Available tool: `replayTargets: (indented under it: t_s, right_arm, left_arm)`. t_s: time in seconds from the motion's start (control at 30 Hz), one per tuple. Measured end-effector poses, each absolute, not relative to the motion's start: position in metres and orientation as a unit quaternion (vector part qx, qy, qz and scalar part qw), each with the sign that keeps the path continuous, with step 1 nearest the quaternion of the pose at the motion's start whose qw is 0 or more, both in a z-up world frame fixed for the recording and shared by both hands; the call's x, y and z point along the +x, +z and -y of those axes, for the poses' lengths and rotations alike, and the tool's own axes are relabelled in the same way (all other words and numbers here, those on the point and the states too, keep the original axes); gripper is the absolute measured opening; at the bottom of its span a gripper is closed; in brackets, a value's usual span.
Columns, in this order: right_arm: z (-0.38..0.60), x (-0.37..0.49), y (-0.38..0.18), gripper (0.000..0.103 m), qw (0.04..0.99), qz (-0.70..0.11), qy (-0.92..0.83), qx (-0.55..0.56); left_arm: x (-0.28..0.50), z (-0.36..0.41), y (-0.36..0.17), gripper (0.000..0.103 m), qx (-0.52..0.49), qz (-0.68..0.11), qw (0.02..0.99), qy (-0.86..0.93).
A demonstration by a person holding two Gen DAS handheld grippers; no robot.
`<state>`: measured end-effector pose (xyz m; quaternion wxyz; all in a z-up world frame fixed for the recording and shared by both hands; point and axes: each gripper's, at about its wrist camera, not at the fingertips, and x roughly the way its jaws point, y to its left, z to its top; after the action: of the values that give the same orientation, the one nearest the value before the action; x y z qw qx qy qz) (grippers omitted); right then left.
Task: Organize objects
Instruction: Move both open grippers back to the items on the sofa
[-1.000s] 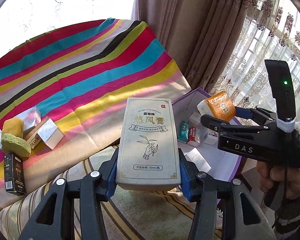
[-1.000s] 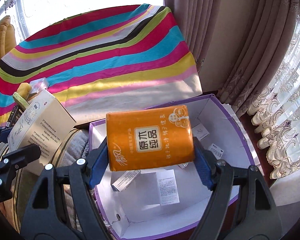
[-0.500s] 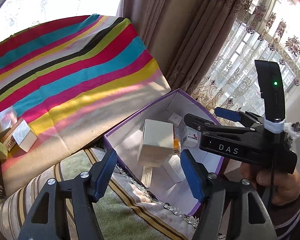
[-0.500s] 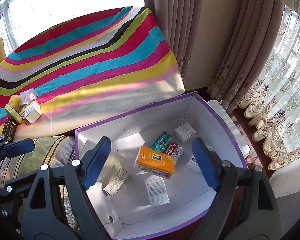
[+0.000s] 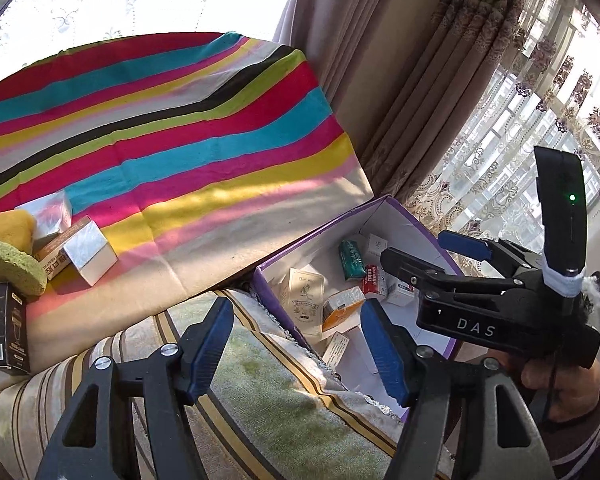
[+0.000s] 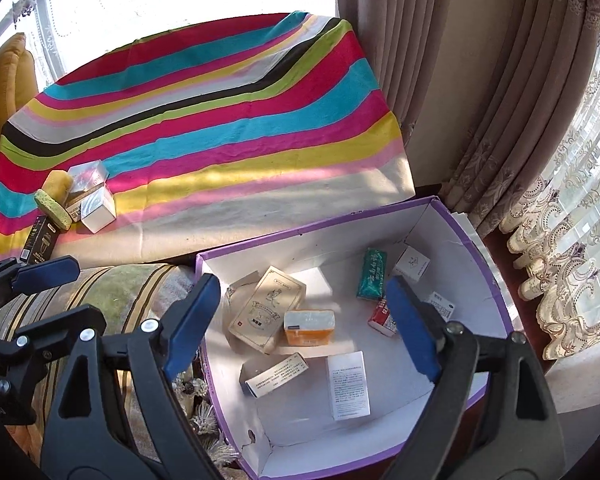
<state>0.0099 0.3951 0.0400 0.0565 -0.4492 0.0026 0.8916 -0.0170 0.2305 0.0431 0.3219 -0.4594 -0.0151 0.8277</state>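
The purple box (image 6: pixel 452 220) with white inner walls stands open below both grippers. In it lie the beige carton (image 6: pixel 266 308) and the orange tissue pack (image 6: pixel 310 326), side by side, among a green pack (image 6: pixel 372 274), a red-white box (image 6: pixel 382 316) and other small cartons. My right gripper (image 6: pixel 303 292) hangs open above the box, nothing between its blue pads. My left gripper (image 5: pixel 296 312) is open and empty over the box's near-left rim (image 5: pixel 320 236); the beige carton (image 5: pixel 306 300) and orange pack (image 5: pixel 340 308) show beyond it. The right gripper (image 5: pixel 432 252) is at the right of that view.
On the striped cloth (image 5: pixel 180 152) at the left lie a yellow-green sponge (image 5: pixel 16 260), silver boxes (image 5: pixel 88 252) and a black box (image 5: pixel 8 328). A striped green cushion (image 5: pixel 260 400) borders the box. Curtains (image 6: pixel 480 120) hang behind. A hand (image 5: pixel 560 376) holds the right gripper.
Both grippers opened and let go: the beige carton and the orange pack dropped into the purple box and now lie on its floor. Both views pulled back slightly.
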Motion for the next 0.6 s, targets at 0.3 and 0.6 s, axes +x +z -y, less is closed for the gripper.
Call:
replayTargets:
  t_s: [0.3, 0.6]
  right_arm:
    - [-0.362, 0.005, 0.042, 0.087, 0.025, 0.015, 0.891, -0.453]
    - [-0.324, -0.003, 0.039, 0.088, -0.015, 0.031, 0.887, -0.460]
  left_arm:
    - [-0.030, -0.165, 0.040, 0.067, -0.462, 0.069, 0.262, 0.844]
    - [-0.036, -0.090, 0.030, 0.067, -0.467, 0.123, 0.192, 0.854]
